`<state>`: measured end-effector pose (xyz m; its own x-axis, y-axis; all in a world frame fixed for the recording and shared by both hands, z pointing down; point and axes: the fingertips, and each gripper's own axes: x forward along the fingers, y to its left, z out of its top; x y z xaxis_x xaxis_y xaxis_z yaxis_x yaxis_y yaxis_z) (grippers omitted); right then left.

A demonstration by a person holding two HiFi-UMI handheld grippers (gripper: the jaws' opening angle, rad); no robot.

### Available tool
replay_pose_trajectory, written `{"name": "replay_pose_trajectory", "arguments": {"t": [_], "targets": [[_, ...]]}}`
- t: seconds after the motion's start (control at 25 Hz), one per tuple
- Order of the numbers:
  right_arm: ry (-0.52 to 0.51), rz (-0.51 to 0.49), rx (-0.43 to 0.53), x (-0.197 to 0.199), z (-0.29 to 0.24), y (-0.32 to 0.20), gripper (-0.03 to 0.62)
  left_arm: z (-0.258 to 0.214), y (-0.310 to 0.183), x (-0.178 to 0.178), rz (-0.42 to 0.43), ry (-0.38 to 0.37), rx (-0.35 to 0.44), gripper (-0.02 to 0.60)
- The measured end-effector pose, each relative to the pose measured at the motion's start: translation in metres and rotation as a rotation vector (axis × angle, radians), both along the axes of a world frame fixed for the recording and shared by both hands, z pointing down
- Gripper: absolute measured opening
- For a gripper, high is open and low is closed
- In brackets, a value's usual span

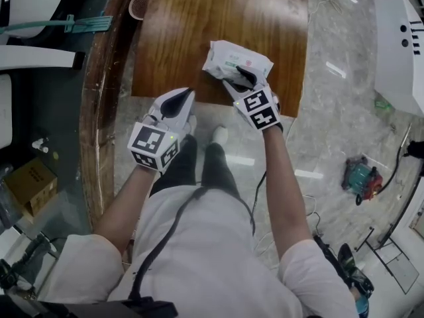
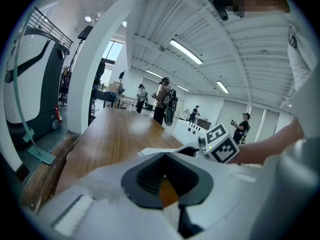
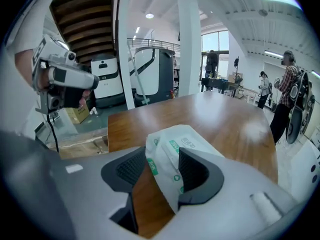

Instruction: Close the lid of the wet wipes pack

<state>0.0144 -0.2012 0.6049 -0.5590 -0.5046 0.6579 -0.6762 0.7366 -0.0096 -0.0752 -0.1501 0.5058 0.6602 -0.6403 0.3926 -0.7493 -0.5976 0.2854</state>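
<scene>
Our right tool (image 3: 162,154) has its jaws spread wide, and the near end of the wet wipes pack (image 3: 186,140) sits between them. The pack leans on the right-hand pad, while bare wood shows in the gap before the left-hand pad, so we read this as a bracket round the pack, not a pinch. From the head view, the pack lies close to the near edge of the wooden surface (image 1: 218,18). Its long axis runs across the view from left to right, dipping a little toward us at the right end, and that is the end our right tool reaches over. We cannot make out the lid or its flap in any view, since the tool covers part of the top face, so we cannot say how far it stands open. Our left tool (image 1: 183,98) has its jaws pressed together on nothing. It hangs short of the surface's edge, down and to the left of the pack and clear of it. The right hand is plainly the nearer one, already at the pack. We judge the closing press will have to come down from above onto the top face.
</scene>
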Motion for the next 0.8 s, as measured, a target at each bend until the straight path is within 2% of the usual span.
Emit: {"name": "replay_pose_trajectory", "arguments": {"t": [0.24,0.36,0.52,0.8], "targets": [[0.053,-0.022,-0.032,-0.005,0.008,0.005,0.241,-0.003,0.003,0.0,0.003,0.001,0.005,0.002],[-0.013,0.02,-0.029,-0.003,0.0,0.002,0.234,-0.006,0.006,0.002,0.007,0.003,0.007,0.002],[-0.125,0.13,0.039,0.011,-0.024,0.0,0.099,-0.014,0.006,0.005,0.016,0.005,0.024,0.003],[-0.22,0.157,0.103,0.02,-0.07,0.027,0.059,-0.04,0.008,0.015,0.039,0.01,0.065,0.003]]}}
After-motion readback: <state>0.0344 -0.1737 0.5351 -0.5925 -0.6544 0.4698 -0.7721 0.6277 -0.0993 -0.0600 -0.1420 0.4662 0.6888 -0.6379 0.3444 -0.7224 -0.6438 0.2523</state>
